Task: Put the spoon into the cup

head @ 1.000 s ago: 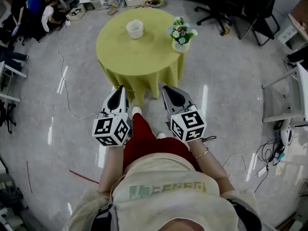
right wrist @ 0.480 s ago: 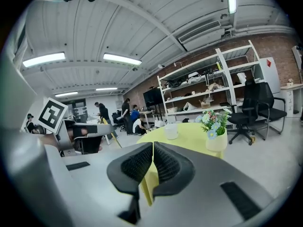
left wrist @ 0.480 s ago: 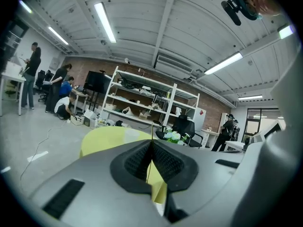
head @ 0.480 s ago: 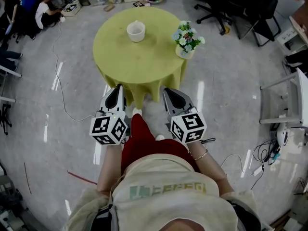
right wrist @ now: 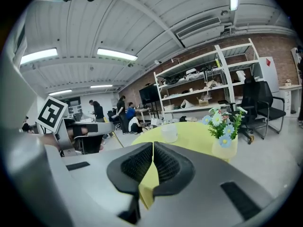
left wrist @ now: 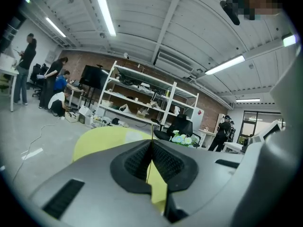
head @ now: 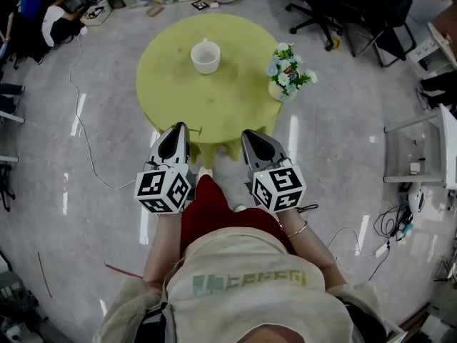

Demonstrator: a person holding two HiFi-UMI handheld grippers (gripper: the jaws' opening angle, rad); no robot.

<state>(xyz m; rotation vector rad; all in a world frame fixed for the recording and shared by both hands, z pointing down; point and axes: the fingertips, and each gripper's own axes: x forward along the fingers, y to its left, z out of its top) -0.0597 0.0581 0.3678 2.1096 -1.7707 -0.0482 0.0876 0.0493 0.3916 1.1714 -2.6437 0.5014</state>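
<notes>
Left gripper (head: 178,127) pinched on the thin spoon (left wrist: 152,129), at the desk (head: 178,91) edge nearer than the cup (head: 206,56). Right gripper (head: 250,133) pressed together, empty. Flower vase (head: 284,84) right of the cup.

The table (head: 171,95) stands before you, your left gripper (head: 180,127) and right gripper (head: 247,132) side by side at its near edge. On it, the cup (head: 206,56) sits far, the flower pot (head: 284,78) right.

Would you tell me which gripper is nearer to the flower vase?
Right. The right gripper is below the flower vase in the head view; the left gripper is farther left.
</notes>
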